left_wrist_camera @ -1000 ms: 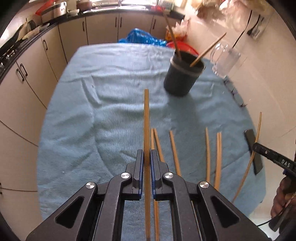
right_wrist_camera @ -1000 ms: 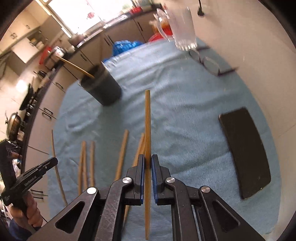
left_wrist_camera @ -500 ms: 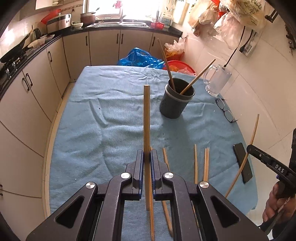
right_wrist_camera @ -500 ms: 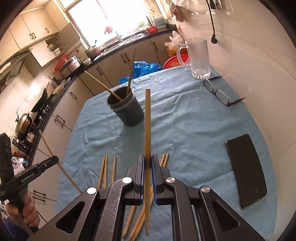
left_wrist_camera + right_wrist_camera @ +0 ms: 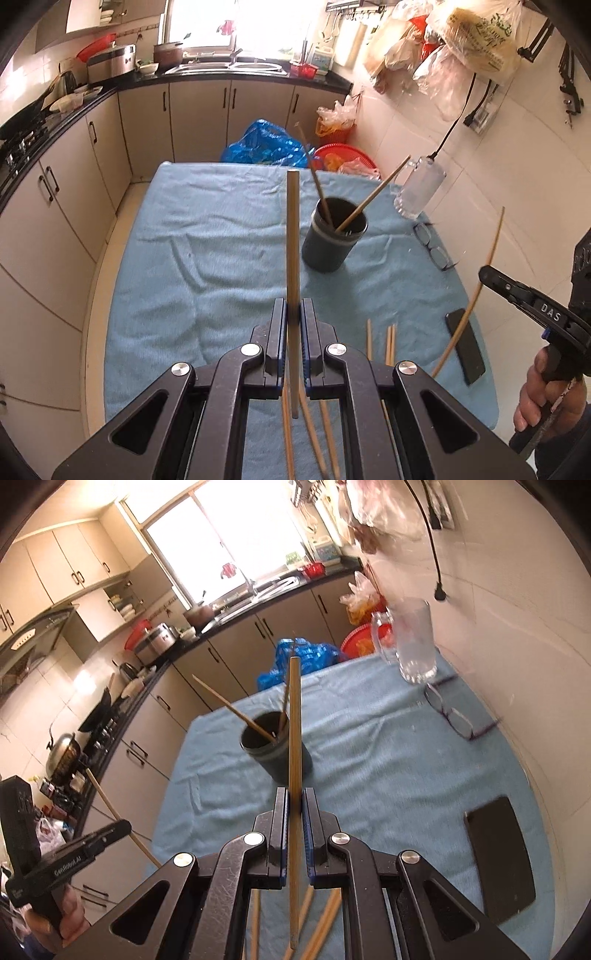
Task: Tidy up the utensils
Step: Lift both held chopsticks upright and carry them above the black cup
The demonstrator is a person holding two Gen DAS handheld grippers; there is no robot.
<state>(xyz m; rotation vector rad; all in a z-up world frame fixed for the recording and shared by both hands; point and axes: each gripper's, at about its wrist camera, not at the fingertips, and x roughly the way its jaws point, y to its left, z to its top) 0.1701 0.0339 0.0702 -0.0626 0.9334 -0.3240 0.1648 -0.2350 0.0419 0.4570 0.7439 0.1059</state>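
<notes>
Left claw (image 5: 293, 321) clenched on one chopstick (image 5: 292, 236), right claw (image 5: 294, 805) clamped on another chopstick (image 5: 294, 738) — both sticks held above the blue-clothed counter (image 5: 207, 258). Dark holder (image 5: 334, 240) stands ahead with two sticks inside — loose chopsticks (image 5: 389, 339) lie below.

Pale wooden chopstick (image 5: 292, 236) in my black left gripper (image 5: 293, 325); dark grey holder (image 5: 332, 240), plain light-blue cloth (image 5: 207, 258).
</notes>
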